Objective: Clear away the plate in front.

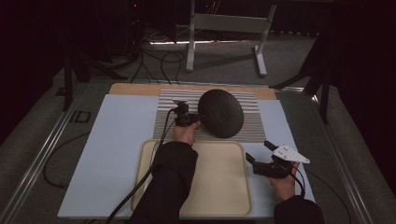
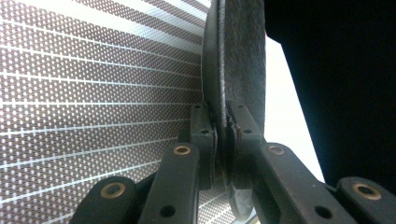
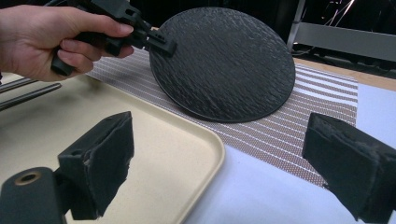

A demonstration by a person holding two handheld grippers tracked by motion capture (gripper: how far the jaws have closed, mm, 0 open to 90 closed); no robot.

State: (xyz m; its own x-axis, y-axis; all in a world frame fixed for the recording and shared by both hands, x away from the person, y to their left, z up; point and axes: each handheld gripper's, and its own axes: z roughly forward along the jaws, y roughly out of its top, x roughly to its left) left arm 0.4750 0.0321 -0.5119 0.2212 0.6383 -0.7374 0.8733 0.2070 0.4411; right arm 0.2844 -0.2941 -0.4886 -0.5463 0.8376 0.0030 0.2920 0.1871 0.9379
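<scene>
A round black textured plate (image 1: 220, 113) stands tilted on the striped placemat (image 1: 168, 116), its left rim raised. My left gripper (image 1: 198, 122) is shut on that rim. In the left gripper view both pads (image 2: 205, 135) press the plate's edge (image 2: 240, 56) from either side. The right gripper view shows the plate (image 3: 224, 65) leaning, with the left gripper (image 3: 161, 42) clamped on its upper left rim. My right gripper (image 1: 259, 151) hovers open at the right edge of the cream tray (image 1: 219, 186), and nothing sits between its jaws (image 3: 222, 140).
The cream tray (image 3: 163, 154) lies just in front of the placemat (image 3: 289, 126), on a pale sheet (image 1: 116, 149) over the table. A metal stand (image 1: 229, 23) and cables (image 1: 159, 60) are on the floor beyond the table's far edge.
</scene>
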